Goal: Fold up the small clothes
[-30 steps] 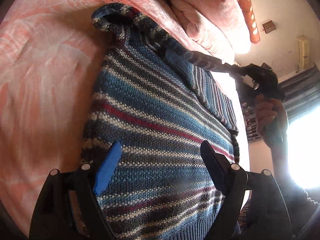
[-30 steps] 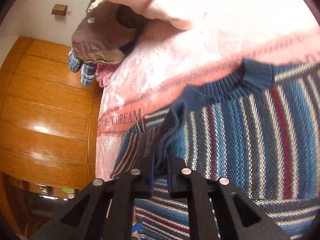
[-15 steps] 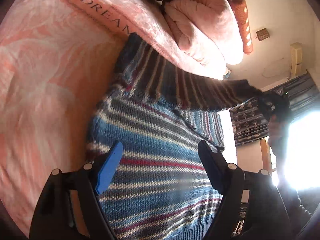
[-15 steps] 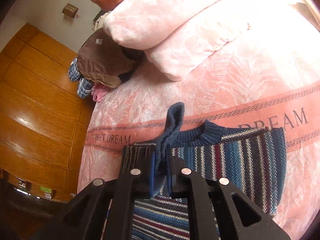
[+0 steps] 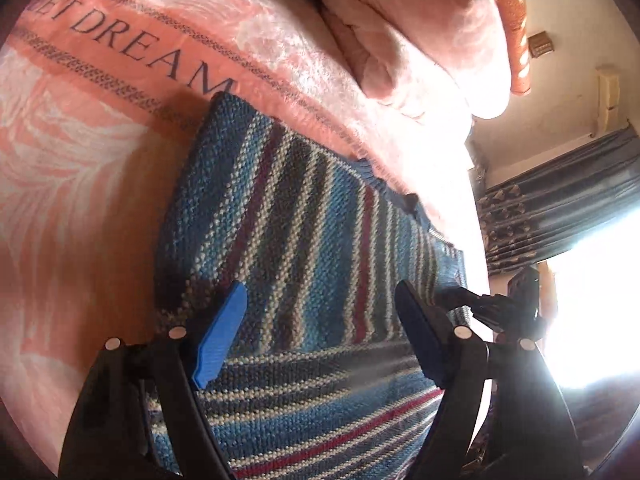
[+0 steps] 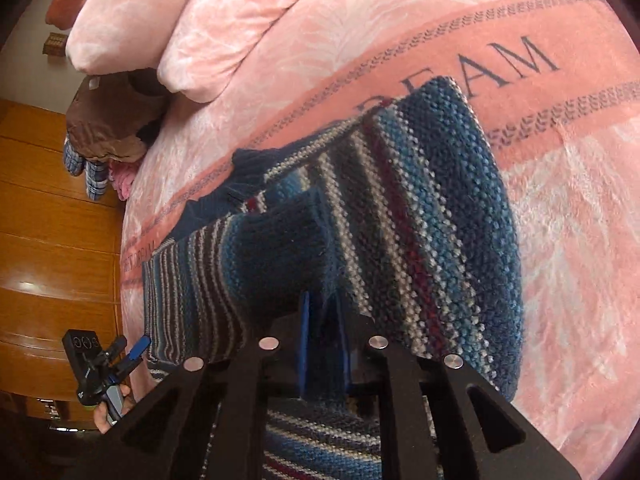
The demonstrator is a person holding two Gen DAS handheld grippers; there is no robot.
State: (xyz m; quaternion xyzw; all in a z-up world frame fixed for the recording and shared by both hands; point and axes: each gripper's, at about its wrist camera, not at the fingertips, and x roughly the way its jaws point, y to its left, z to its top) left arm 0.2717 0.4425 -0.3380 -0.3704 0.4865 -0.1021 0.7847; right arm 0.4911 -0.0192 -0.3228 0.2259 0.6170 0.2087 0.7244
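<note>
Currently the sweater (image 5: 304,248) lies flat on the pink blanket (image 5: 80,184), just below the band printed "DREAM", with a striped sleeve folded across its body. The left gripper (image 5: 320,320) hovers low over the lower part of the sweater, jaws spread wide and holding nothing; its blue pad (image 5: 219,340) sits over the knit near the sweater's left edge. The right gripper (image 6: 322,344) is clamped on a fold of sweater fabric (the sleeve end, as far as the close view allows), the knit bunched between its narrow jaws. In the left wrist view, that gripper appears at the sweater's far right edge, against window glare. In the right wrist view, a hand (image 6: 110,408) grips the left tool beside the bed. Pink pillows (image 6: 192,16) are stacked beyond the sweater; a wooden wardrobe (image 6: 48,260) stands past the bed.
</note>
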